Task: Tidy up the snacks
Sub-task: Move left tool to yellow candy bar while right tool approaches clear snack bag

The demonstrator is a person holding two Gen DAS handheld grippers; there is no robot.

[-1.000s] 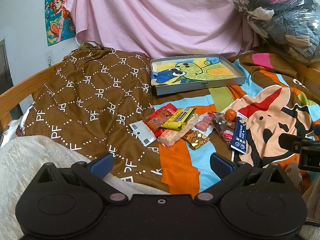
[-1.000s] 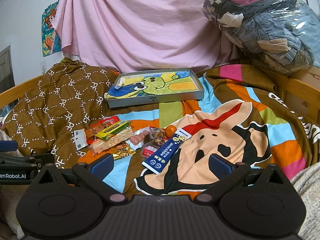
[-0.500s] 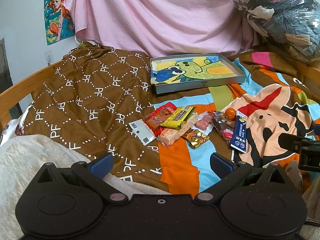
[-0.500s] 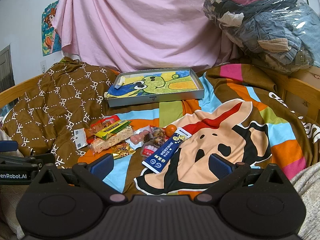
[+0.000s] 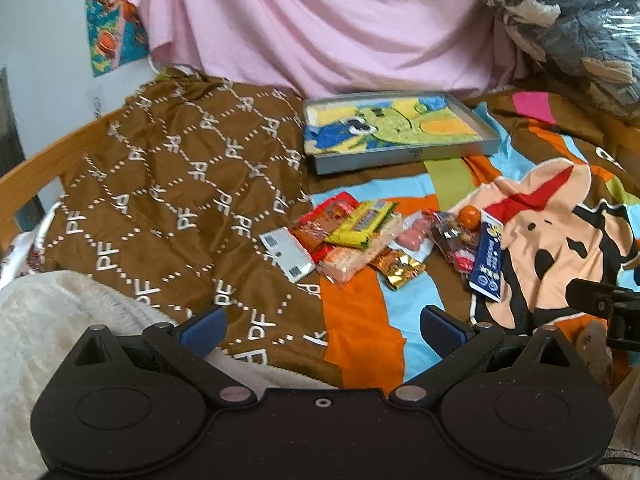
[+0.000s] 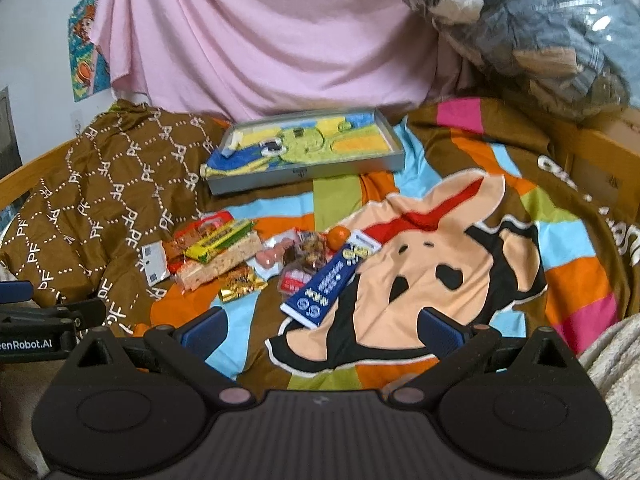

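Snacks heaped on the bed, both claws spread and empty.

The snacks [image 6: 256, 256] lie in a loose pile on the bedspread [image 6: 460, 264], just in front of the grey tray [image 6: 308, 148], which holds none yet. The blue packet [image 6: 332, 280] is nearest the right claw [image 6: 322, 330]; its long axis runs diagonally, near end toward the camera's left, far end up right beside the small orange ball [image 6: 338, 237]. My judgement: take it across its narrow width, not lengthwise, to avoid snagging neighbours. The left claw [image 5: 322, 326], also apart, hovers near the white packet [image 5: 286, 254].
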